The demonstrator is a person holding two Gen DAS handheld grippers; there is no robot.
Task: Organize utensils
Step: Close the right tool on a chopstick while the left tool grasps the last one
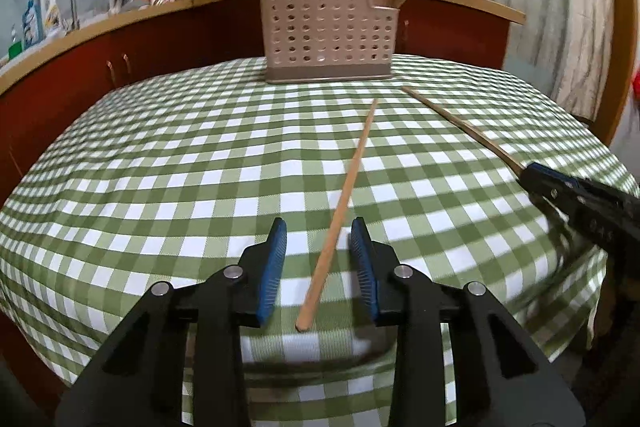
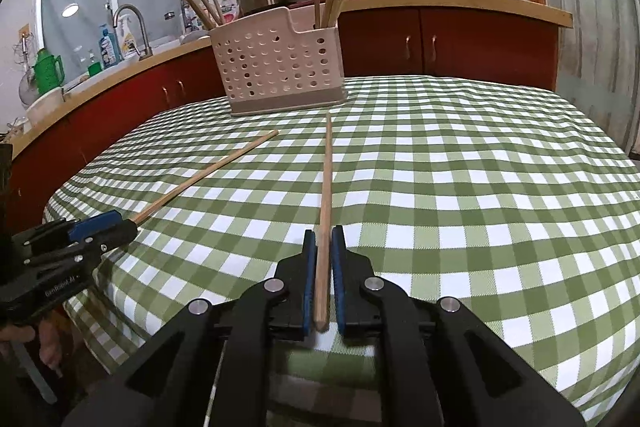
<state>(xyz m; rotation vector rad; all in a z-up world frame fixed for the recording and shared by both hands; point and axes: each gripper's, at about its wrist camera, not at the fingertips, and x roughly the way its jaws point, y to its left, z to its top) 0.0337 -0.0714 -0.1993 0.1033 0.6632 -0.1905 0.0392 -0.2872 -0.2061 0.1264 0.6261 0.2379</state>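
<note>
Both grippers low over table: right gripper (image 2: 323,247) pinches chopstick (image 2: 326,187).

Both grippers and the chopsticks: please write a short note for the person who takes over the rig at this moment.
Left gripper: open, pads on either side of a chopstick that lies on the checked tablecloth, not gripping it.
Right gripper: shut on the second chopstick, whose far tip points toward the holder.
Perforated beige holder: stands at the far side of the table, with several chopsticks already upright in its two end compartments.
Done: most chopsticks are in the holder.
Left: close the left gripper on its chopstick, then probably lift both and drop them into the holder.
</note>
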